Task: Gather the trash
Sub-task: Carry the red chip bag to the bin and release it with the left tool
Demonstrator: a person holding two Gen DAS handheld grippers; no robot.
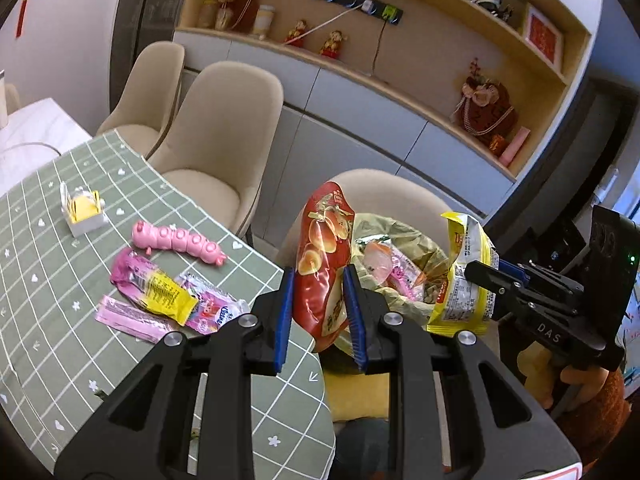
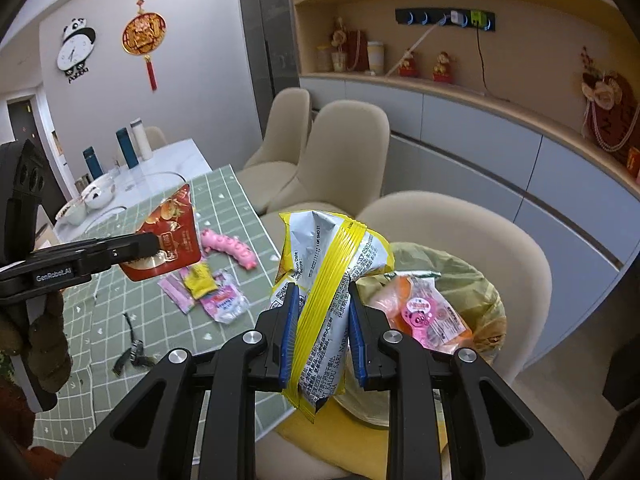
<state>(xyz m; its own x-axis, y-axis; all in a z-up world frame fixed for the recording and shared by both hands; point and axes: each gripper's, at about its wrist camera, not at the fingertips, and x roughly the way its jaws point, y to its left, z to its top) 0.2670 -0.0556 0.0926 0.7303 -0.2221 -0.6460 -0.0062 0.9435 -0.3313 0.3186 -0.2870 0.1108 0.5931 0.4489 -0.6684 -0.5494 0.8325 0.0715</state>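
My left gripper (image 1: 319,284) is shut on a red snack bag (image 1: 326,256) and holds it upright beside the table edge, near the lined trash bin (image 1: 404,236) on a chair. The red bag also shows in the right wrist view (image 2: 170,240). My right gripper (image 2: 324,300) is shut on a yellow and silver wrapper (image 2: 332,276), held over the near rim of the bin (image 2: 480,280); the wrapper also shows in the left wrist view (image 1: 466,280). Wrappers lie inside the bin (image 2: 420,312). Several pink and yellow wrappers (image 1: 160,300) lie on the green checked tablecloth (image 1: 60,300).
A pink caterpillar toy (image 1: 180,242) and a small white box with a yellow insert (image 1: 82,208) lie on the table. Beige chairs (image 1: 216,136) stand along its far side. A black clip (image 2: 132,352) lies on the cloth. Bowls and bottles (image 2: 120,152) stand at the far end.
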